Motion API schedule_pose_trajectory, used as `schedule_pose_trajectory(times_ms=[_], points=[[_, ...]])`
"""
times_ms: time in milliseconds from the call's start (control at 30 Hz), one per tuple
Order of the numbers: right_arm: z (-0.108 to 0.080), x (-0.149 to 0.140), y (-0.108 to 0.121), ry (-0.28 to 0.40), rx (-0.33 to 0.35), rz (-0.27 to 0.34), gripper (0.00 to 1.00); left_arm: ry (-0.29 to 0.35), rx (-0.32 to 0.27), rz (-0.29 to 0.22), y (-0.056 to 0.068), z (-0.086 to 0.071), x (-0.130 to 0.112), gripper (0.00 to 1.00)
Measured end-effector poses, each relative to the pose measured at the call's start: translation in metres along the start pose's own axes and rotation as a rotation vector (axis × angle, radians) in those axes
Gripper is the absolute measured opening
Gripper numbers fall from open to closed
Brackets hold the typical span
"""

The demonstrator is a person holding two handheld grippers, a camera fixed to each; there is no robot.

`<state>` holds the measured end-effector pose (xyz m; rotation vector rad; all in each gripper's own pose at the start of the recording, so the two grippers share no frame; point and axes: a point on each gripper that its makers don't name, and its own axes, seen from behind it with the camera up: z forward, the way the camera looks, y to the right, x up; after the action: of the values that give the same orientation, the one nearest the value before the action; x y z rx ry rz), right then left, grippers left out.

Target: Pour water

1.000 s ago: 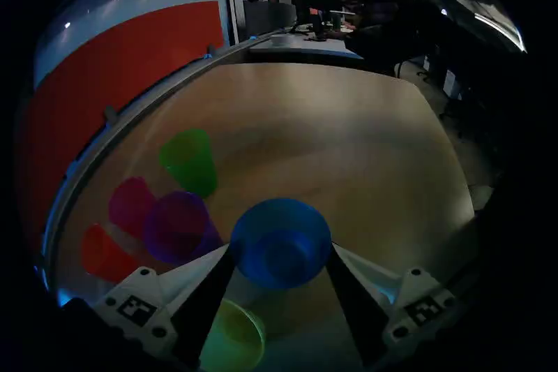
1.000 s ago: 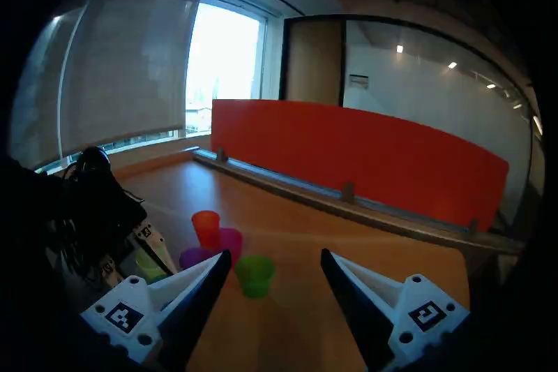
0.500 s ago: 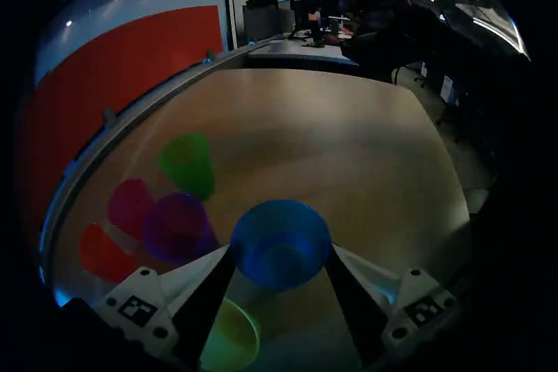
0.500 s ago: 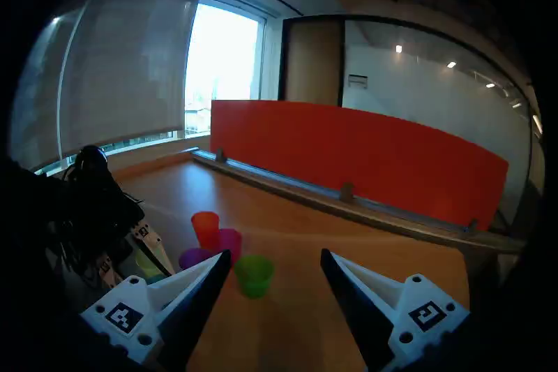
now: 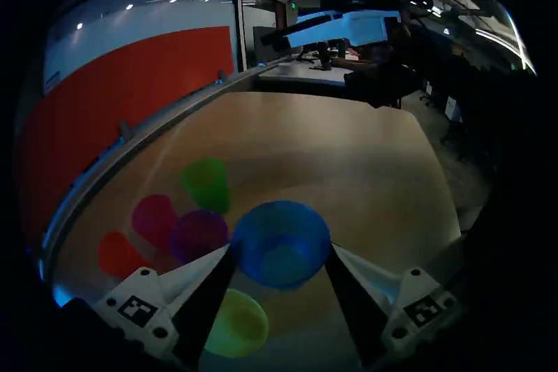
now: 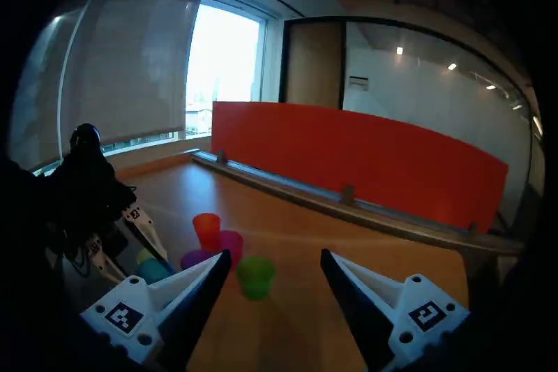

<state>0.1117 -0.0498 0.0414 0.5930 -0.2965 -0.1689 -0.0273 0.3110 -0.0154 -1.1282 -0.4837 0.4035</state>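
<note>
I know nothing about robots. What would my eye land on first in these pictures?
Probably the blue cup, clamped between the left gripper's fingers above the wooden table. Then the bright cluster beyond it: green cup, magenta cup, purple cup and red cup. A long red partition runs along the table's edge.

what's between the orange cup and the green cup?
The pink cup stands between the orange cup and the green cup; the right gripper view shows it.
</note>
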Motion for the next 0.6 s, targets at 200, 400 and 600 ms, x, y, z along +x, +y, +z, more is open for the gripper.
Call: schedule_pose_trajectory(times_ms=[200, 400, 600], points=[[-0.001, 0.002, 0.000, 0.002, -0.002, -0.002, 0.99, 0.041, 0.025, 0.007, -0.005, -0.017, 0.010, 0.86], [-0.001, 0.004, -0.001, 0.005, -0.003, -0.002, 0.99, 0.107, 0.043, -0.006, -0.007, -0.030, 0.024, 0.86], [0.001, 0.005, -0.002, 0.006, 0.000, -0.004, 0.99, 0.180, 0.054, -0.035, -0.011, -0.042, 0.042, 0.86]])
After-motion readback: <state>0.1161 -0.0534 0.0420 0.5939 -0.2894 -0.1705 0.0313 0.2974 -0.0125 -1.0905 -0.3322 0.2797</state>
